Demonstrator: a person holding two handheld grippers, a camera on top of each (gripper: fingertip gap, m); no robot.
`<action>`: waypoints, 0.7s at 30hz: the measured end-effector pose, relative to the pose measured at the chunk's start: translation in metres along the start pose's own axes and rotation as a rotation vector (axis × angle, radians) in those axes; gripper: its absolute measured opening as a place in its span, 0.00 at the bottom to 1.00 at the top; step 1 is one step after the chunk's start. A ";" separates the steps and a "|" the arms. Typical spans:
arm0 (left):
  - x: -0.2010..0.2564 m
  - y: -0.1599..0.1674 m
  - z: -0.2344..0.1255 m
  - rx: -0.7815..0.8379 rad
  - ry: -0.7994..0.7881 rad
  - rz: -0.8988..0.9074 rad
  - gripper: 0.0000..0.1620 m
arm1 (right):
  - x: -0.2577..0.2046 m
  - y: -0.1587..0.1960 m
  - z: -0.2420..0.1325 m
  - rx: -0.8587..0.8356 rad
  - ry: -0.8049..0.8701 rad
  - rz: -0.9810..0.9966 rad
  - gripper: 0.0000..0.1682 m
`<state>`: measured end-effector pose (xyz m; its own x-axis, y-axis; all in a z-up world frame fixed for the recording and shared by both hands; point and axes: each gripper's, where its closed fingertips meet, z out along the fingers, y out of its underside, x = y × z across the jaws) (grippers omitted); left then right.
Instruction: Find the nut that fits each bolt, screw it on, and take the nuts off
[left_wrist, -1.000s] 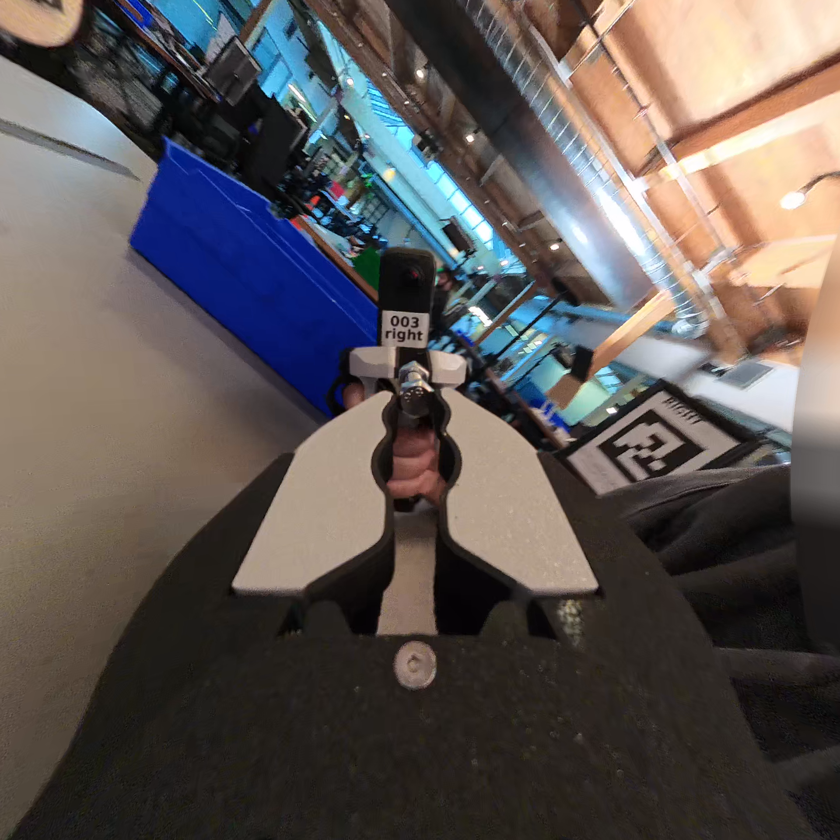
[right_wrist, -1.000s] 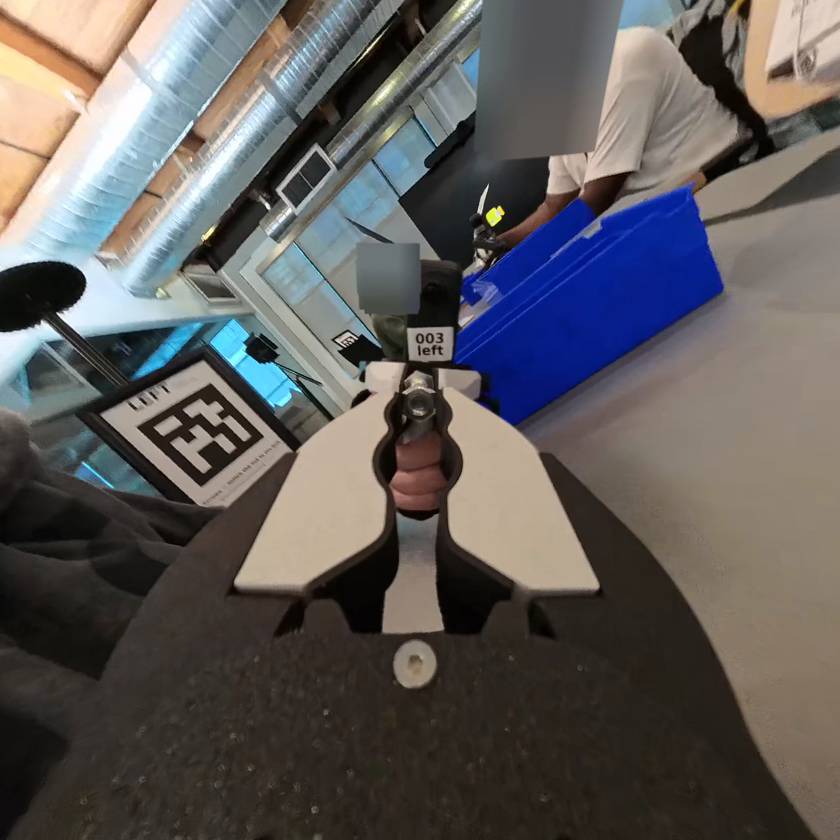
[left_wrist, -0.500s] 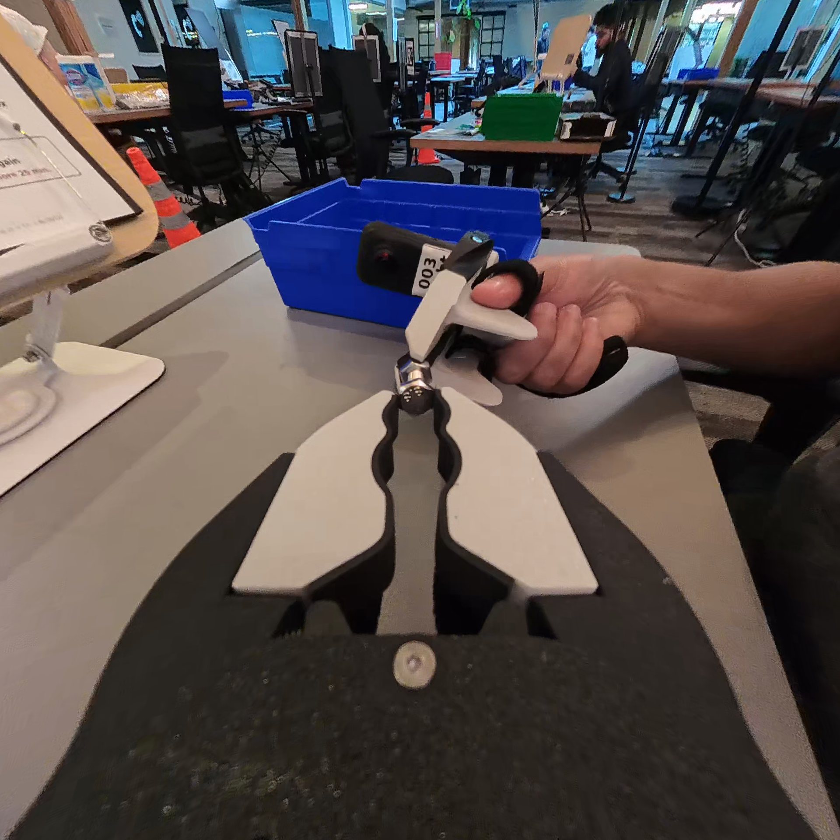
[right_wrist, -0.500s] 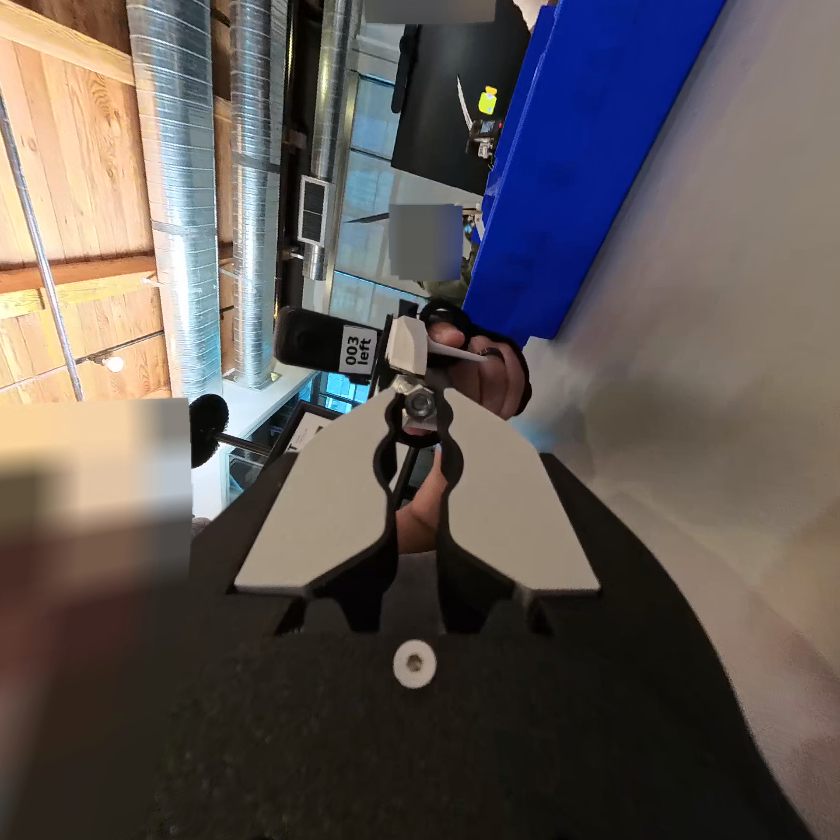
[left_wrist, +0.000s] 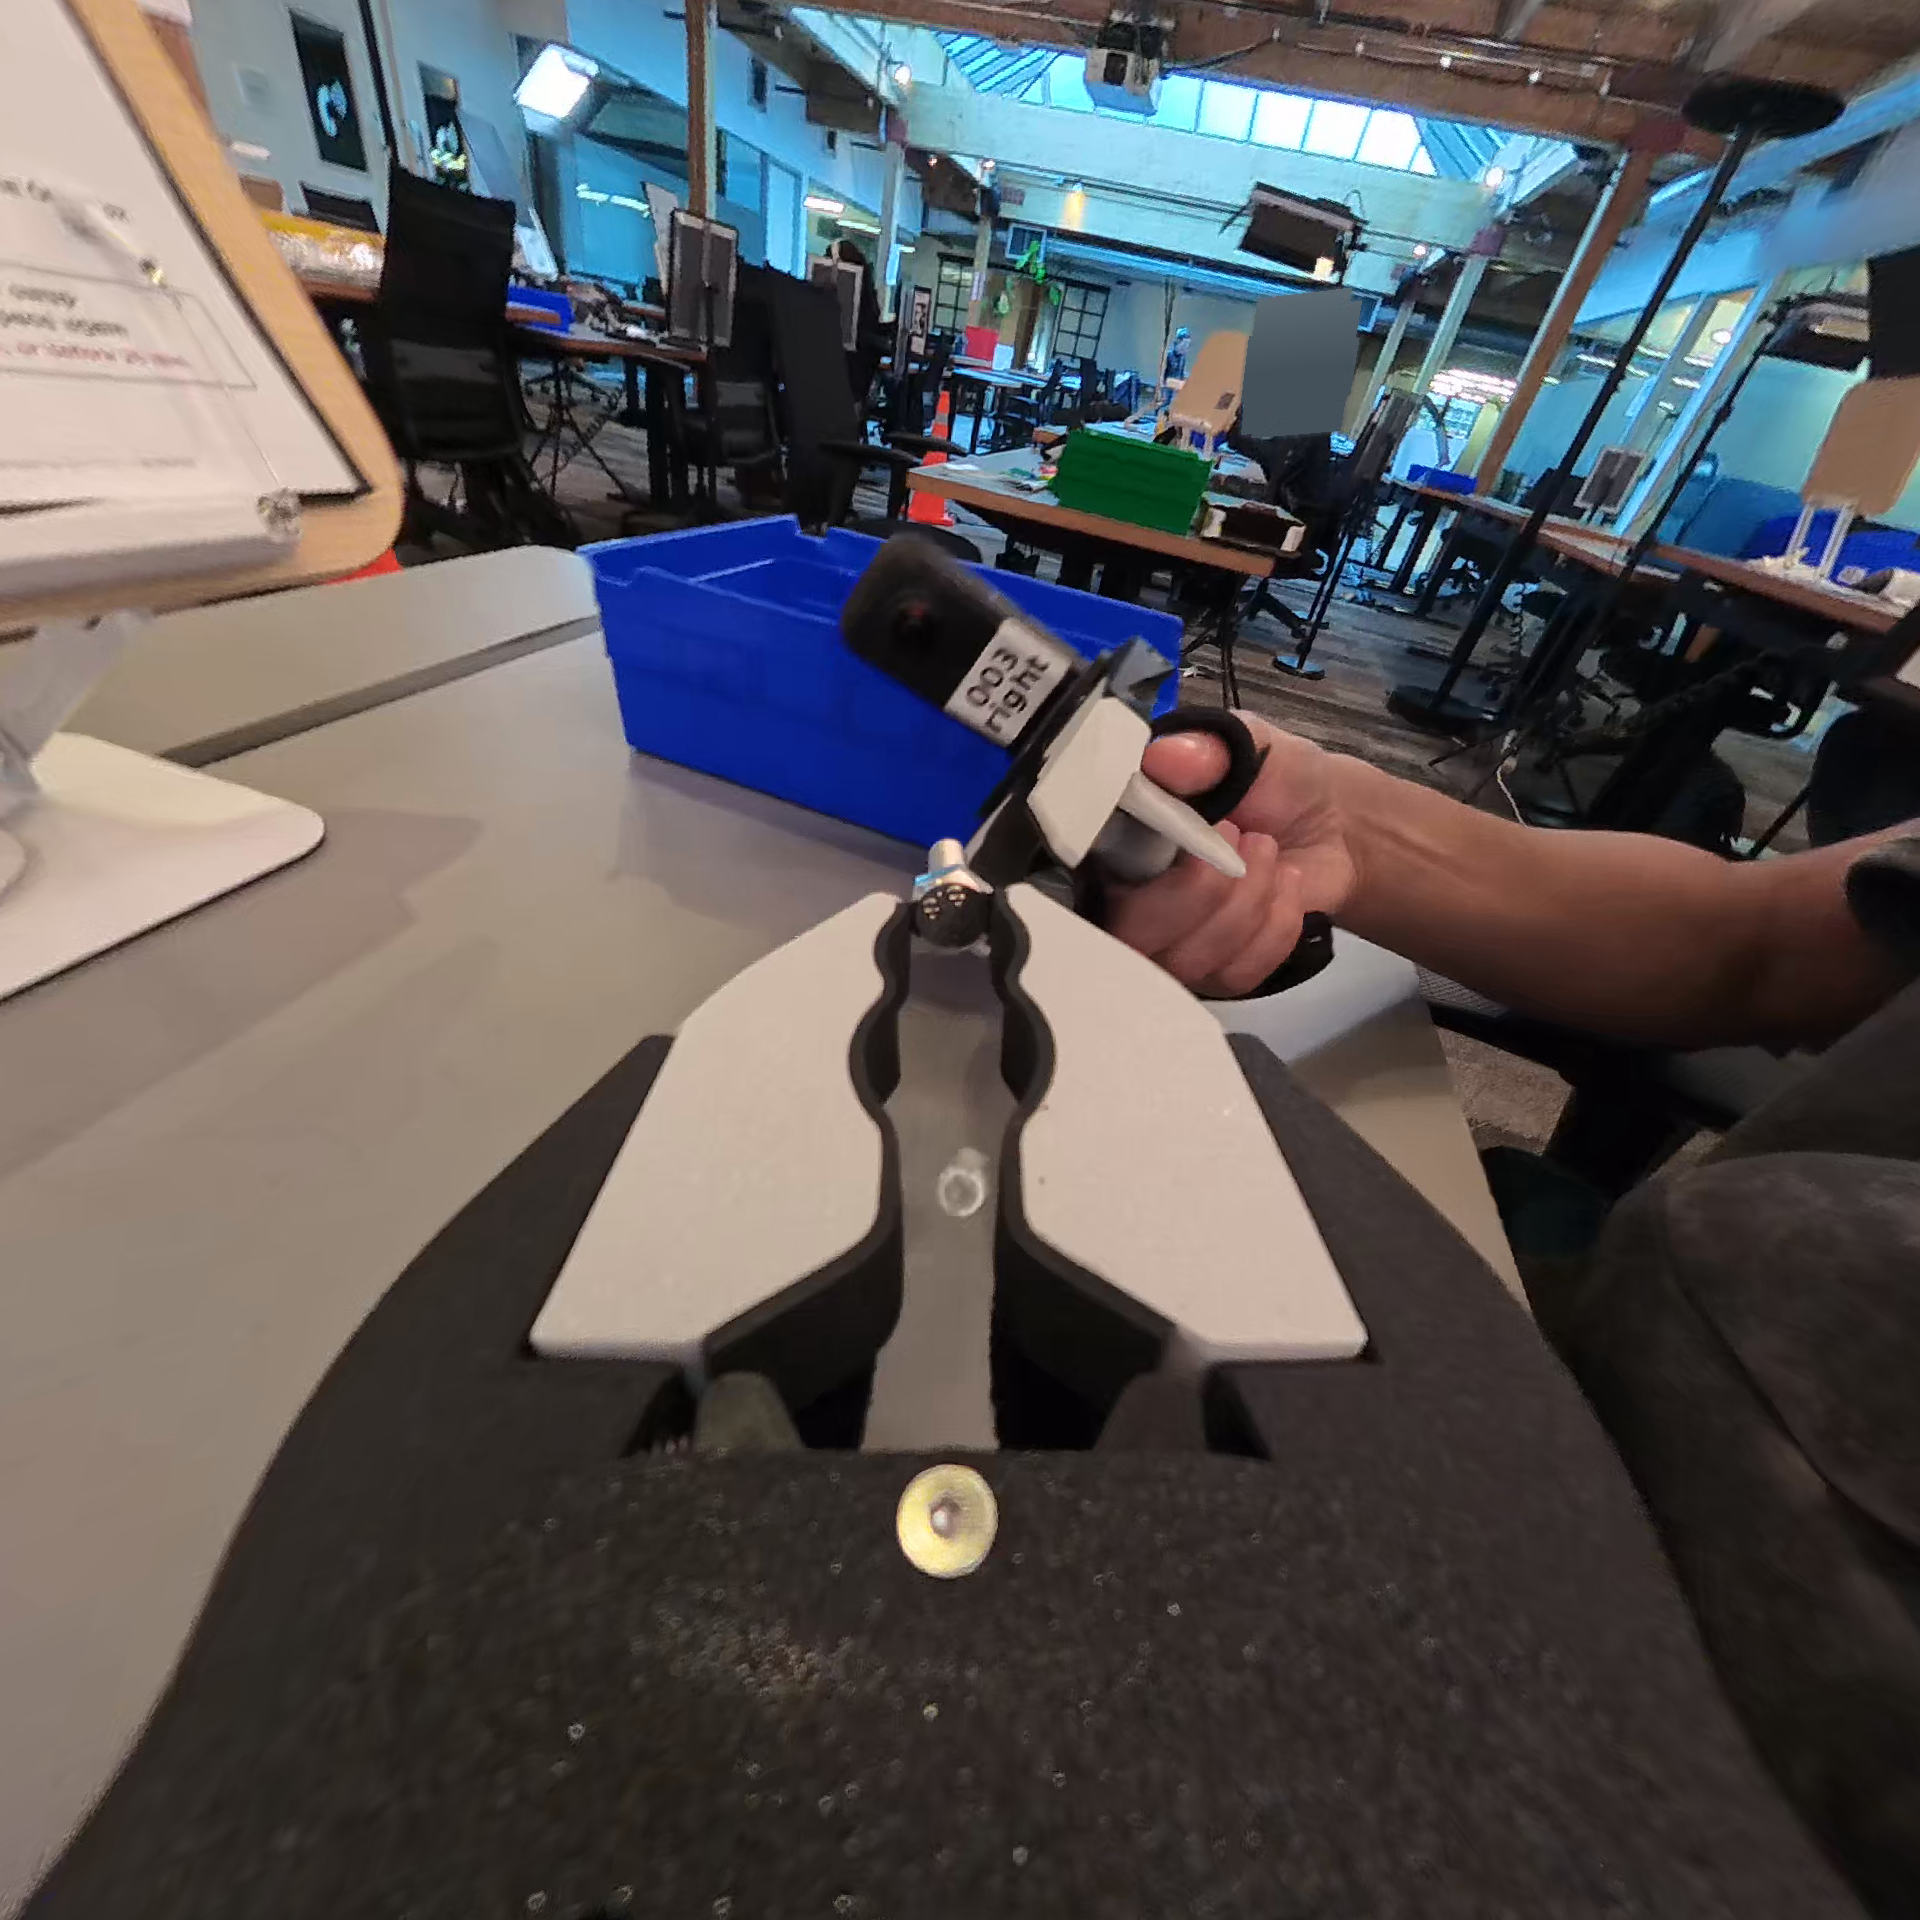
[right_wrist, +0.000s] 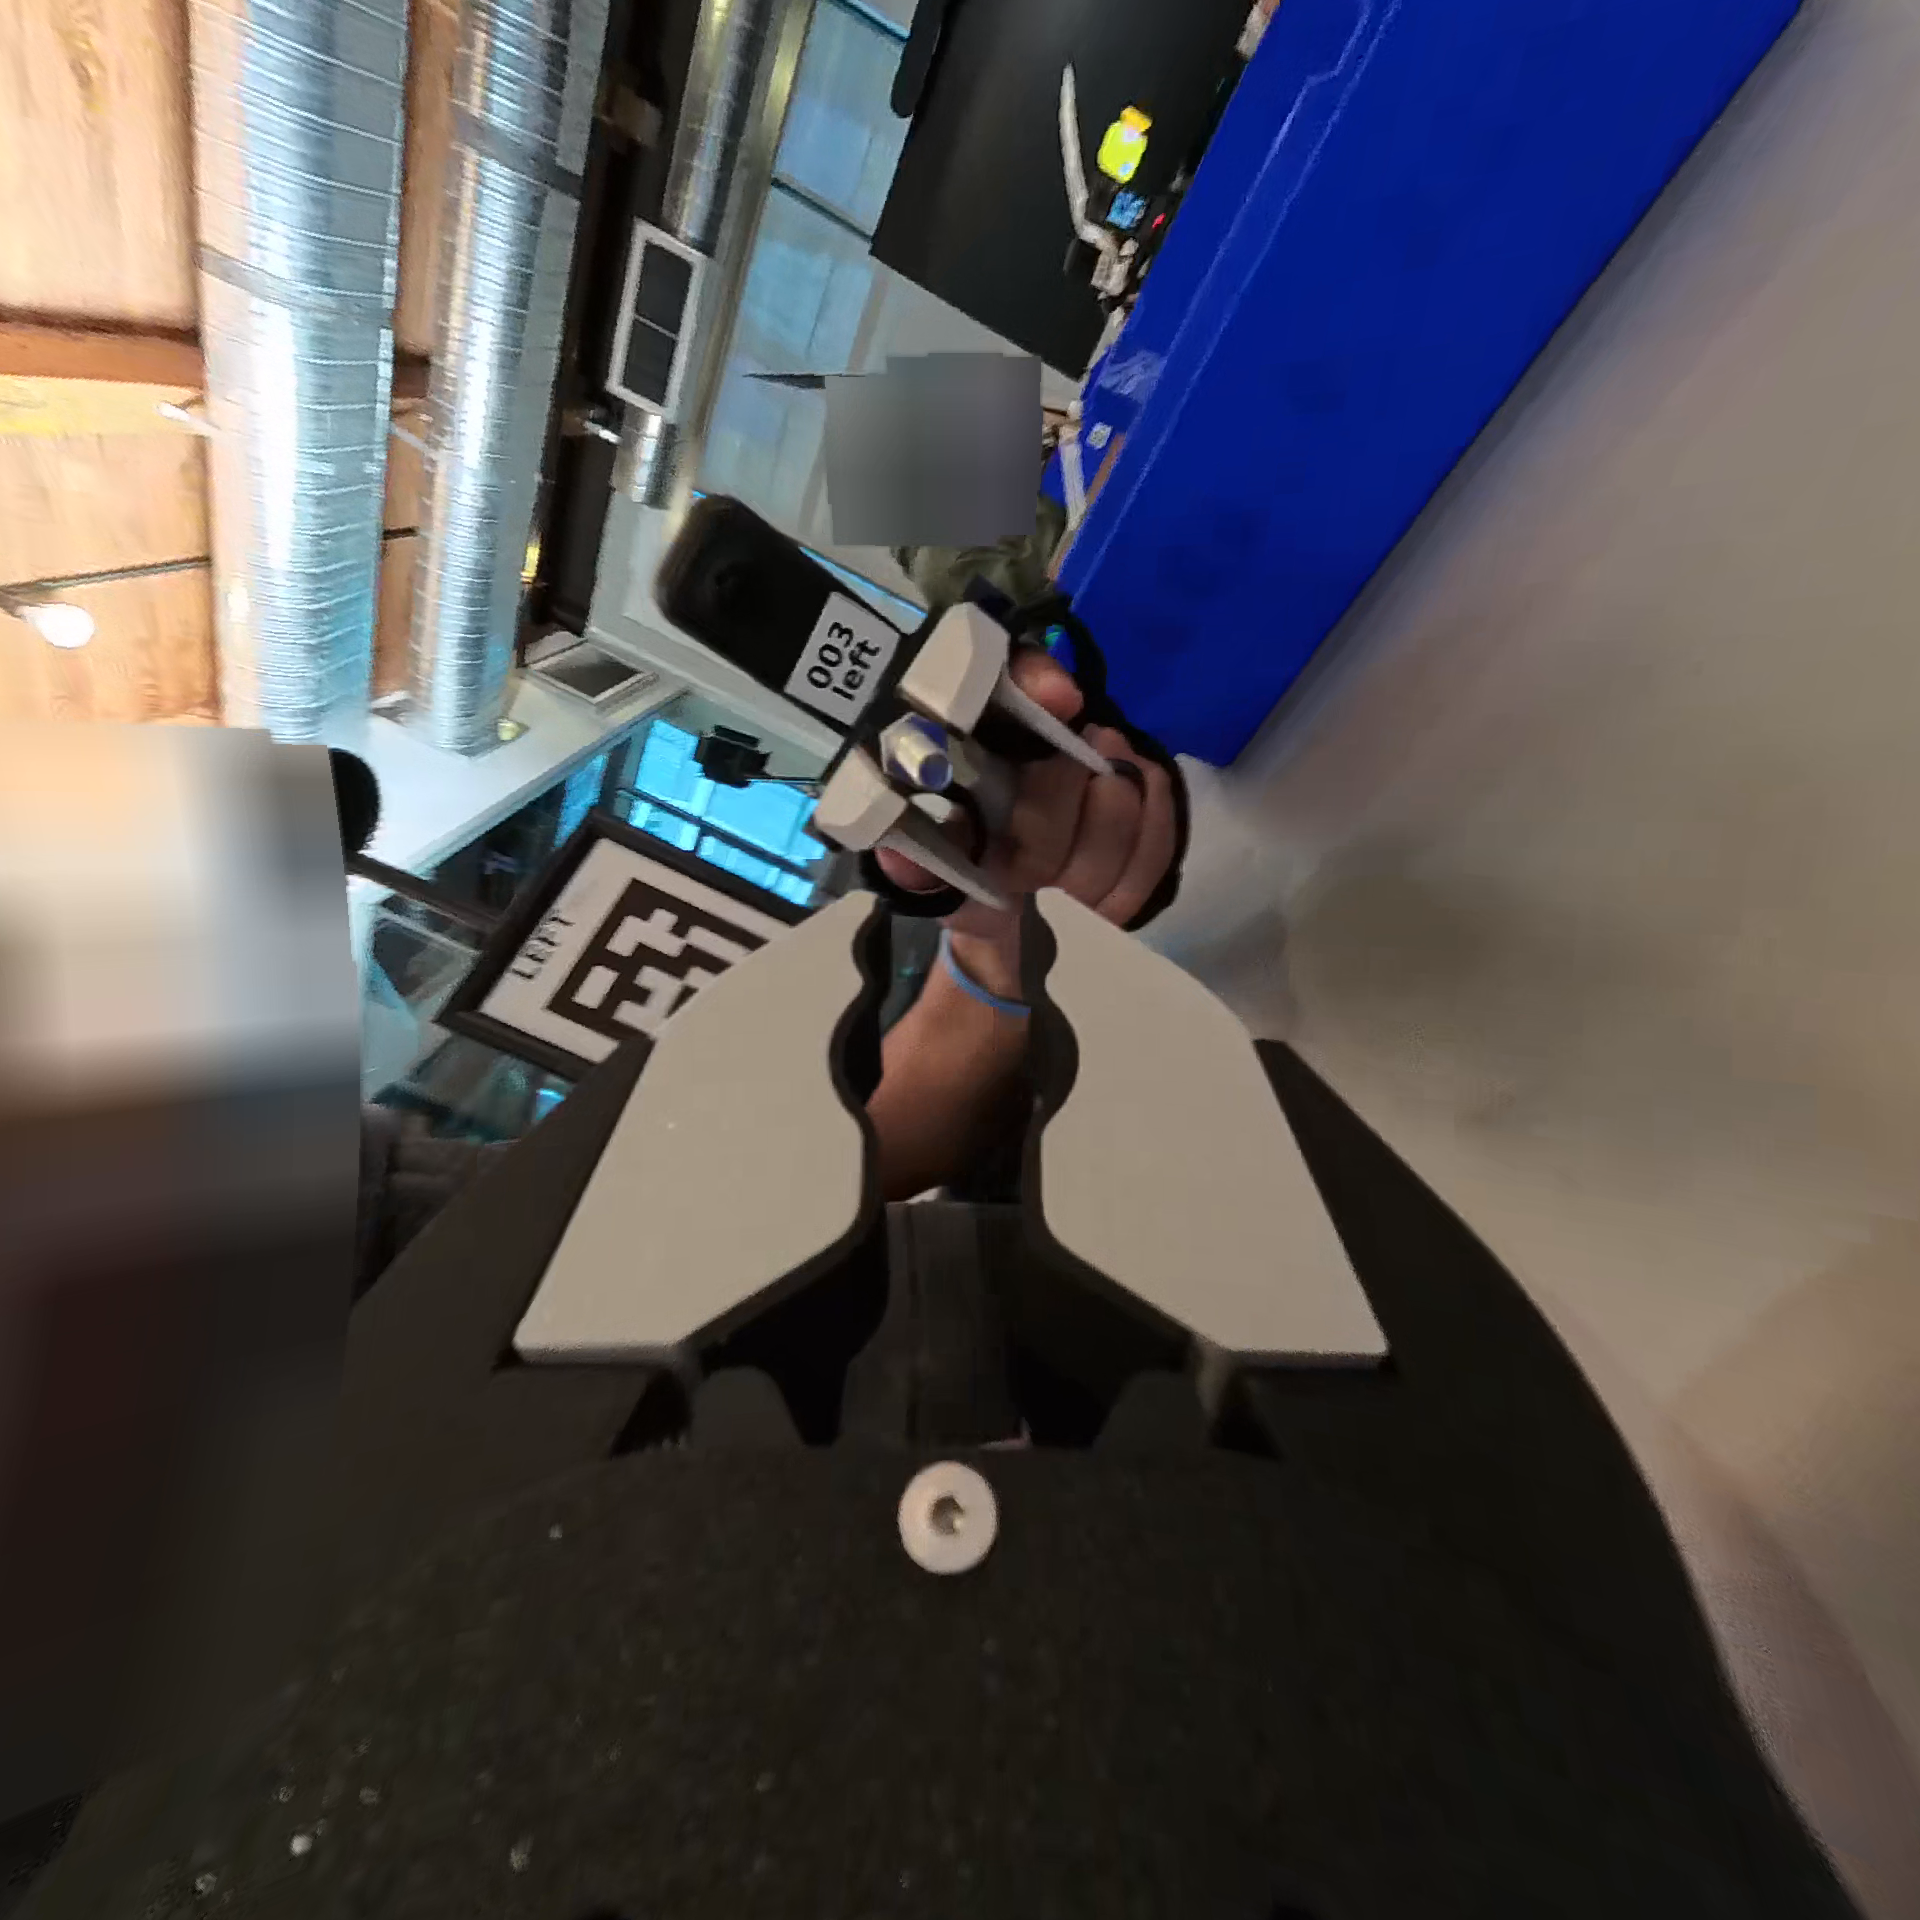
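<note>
My left gripper (left_wrist: 951, 925) is shut on the head of a silver bolt (left_wrist: 951, 910) and holds it above the grey table (left_wrist: 436, 935). In the right wrist view the left gripper (right_wrist: 896, 756) shows ahead with the bolt (right_wrist: 923, 769) between its tips, the bare shaft pointing toward the camera. My right gripper (right_wrist: 951, 914) is open and empty, a short way back from the bolt. It also shows in the left wrist view (left_wrist: 1013, 842), just behind the bolt. A small blurred silver nut (left_wrist: 961, 1190) shows low between my left fingers, over the table.
A blue plastic bin (left_wrist: 748, 686) stands on the table behind the grippers and also shows in the right wrist view (right_wrist: 1351, 364). A white sign stand (left_wrist: 156, 831) is at the left. A black-and-white marker board (right_wrist: 634, 966) stands near the person's lap. Left and right tips are no more than a few centimetres apart.
My right gripper has opened, let go of the nut end of the bolt and drawn back a little. A nut now shows below the left fingers. The left gripper still holds the bolt.
</note>
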<state>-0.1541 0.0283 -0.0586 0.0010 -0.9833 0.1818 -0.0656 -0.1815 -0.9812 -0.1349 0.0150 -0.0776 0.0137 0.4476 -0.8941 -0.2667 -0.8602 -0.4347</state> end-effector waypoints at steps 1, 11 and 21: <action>-0.004 0.001 -0.001 -0.004 -0.013 -0.017 0.09 | 0.004 -0.001 -0.001 0.002 0.028 -0.020 0.14; -0.040 0.018 -0.002 0.011 -0.242 -0.090 0.09 | 0.020 -0.012 -0.008 0.134 0.400 -0.622 0.15; -0.045 0.017 -0.006 0.036 -0.263 -0.087 0.09 | 0.026 -0.015 -0.011 0.164 0.532 -0.835 0.20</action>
<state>-0.1617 0.0698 -0.0832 0.2646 -0.9321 0.2472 -0.0186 -0.2612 -0.9651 -0.1203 0.0369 -0.0958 0.6752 0.6907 -0.2587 -0.1041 -0.2581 -0.9605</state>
